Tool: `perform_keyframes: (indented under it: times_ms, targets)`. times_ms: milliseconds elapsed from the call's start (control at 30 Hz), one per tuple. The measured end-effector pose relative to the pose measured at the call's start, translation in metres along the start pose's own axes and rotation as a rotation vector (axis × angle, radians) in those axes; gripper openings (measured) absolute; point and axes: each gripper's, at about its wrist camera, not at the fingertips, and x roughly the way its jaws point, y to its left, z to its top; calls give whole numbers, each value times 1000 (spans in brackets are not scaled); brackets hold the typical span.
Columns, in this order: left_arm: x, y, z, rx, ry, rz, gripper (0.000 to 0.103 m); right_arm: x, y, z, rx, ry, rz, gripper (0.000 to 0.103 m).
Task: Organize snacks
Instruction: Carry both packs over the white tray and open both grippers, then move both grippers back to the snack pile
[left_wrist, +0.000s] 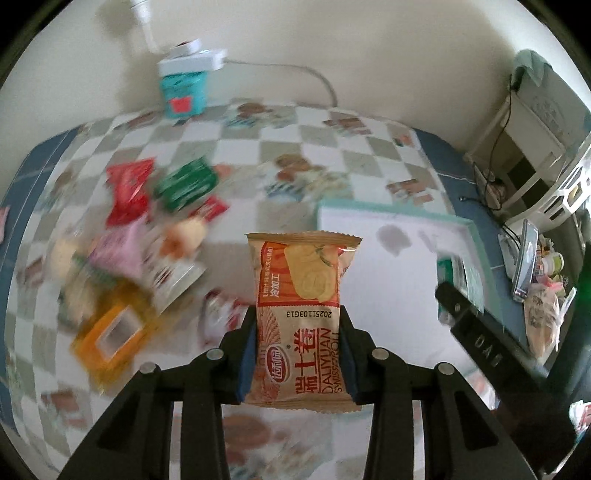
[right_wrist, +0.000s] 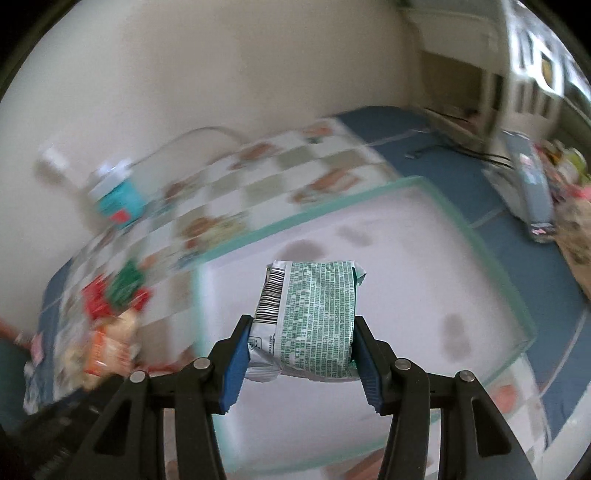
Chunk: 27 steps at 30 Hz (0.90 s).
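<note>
Checkered tablecloth (left_wrist: 236, 155) carries a snack pile (left_wrist: 140, 236) unsorted while left gripper (left_wrist: 298, 354) pinches an orange packet (left_wrist: 301, 295), right gripper (right_wrist: 301, 354) pinches a green packet (right_wrist: 314, 317) above the empty tray (right_wrist: 480, 236).

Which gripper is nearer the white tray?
Right. The right gripper, shut on a green packet, hangs over the white tray; the left gripper is beside it, over the tablecloth.
</note>
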Motion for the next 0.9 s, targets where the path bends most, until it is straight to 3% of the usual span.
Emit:
perform_keyframes:
  times_ms: [233, 500, 667, 900]
  targets:
    - [46, -53, 31, 74, 44, -48, 40, 27, -52, 27, 55, 18, -77, 55]
    - [88, -85, 45, 84, 102, -57, 42, 51, -82, 53, 70, 44, -112, 57]
    - [83, -83, 46, 64, 75, -51, 66, 46, -85, 57, 54, 26, -128, 61]
    - [47, -45, 37, -58, -24, 31, 84, 25, -65, 41, 34, 4, -94, 74]
